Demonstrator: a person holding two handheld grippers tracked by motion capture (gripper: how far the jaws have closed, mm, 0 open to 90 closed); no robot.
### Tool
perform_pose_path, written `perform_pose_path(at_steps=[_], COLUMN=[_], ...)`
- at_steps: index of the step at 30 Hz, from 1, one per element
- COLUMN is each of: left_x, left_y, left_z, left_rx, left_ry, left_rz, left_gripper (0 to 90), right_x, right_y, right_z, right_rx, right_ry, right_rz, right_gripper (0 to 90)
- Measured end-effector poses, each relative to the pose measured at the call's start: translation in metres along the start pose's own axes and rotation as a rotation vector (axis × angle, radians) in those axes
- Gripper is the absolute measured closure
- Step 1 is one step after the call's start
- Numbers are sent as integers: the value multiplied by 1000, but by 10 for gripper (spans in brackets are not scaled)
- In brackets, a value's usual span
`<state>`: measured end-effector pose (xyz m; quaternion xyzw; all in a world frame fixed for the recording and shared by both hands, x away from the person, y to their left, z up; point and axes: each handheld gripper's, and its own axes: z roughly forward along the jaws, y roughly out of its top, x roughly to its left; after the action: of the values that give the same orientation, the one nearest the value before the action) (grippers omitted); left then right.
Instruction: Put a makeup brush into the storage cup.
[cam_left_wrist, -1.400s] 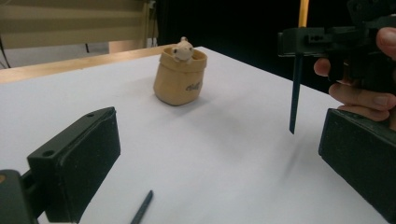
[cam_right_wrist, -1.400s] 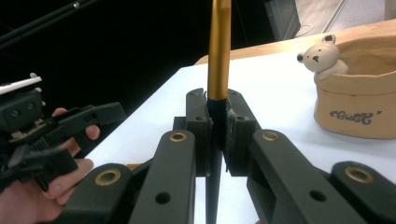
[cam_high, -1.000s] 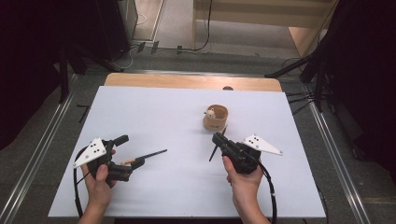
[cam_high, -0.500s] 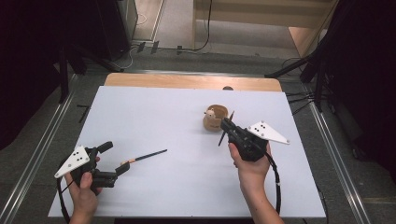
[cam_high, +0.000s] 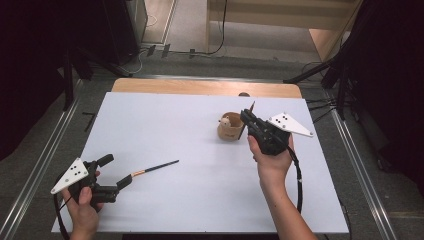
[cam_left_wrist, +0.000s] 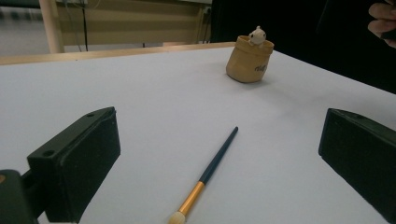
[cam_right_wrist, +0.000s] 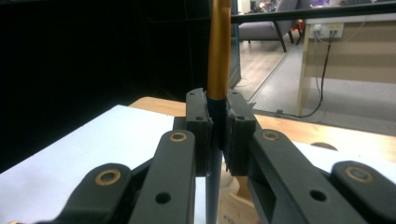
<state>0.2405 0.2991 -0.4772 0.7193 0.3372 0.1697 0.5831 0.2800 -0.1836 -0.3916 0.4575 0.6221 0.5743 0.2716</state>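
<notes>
My right gripper is clamped on a brush: in the right gripper view its two black pads pinch the dark handle right below the gold ferrule, and the brush runs straight up and down between them, ferrule end up, dark handle dropping below the jaws. From the high view I see that brush as a thin dark line at the gripper's nose, tip poking up past the jaws, held just beside the small tan pot, which stands upright on the white table with a little white figure on its rim (I cannot tell whether the brush's lower end touches the pot). The right hand comes up from the table's near edge.

My left gripper has its jaws spread wide with nothing between the pads. It sits low near the table's front left corner, held in the left hand. Just ahead of it a second brush lies flat on the table. Its long axis runs from the gripper up and to the right in the high view, toward the pot: pale bristles nearest the gripper, then the gold ferrule, then the dark handle tapering to a point away from me. It is well apart from the pot.
</notes>
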Motion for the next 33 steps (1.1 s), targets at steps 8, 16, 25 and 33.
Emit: perform_pose_path(at_steps=[8, 16, 25, 33], left_x=[-1, -1, 1, 1], left_y=[-1, -1, -2, -2], left_z=[2, 2, 1, 2], left_rx=[3, 4, 3, 5], left_ry=[-5, -6, -5, -5], left_rz=[0, -1, -4, -3], left_gripper=[0, 0, 0, 0], right_x=[-8, -15, -21, -29], right_y=[5, 12, 13, 6], right_z=[10, 19, 34, 46], right_rx=[-24, -49, -64, -67], right_ry=[-14, -31, -36, -11], right_rz=[-25, -47, -66, -65], right_gripper=[843, 842, 842, 841])
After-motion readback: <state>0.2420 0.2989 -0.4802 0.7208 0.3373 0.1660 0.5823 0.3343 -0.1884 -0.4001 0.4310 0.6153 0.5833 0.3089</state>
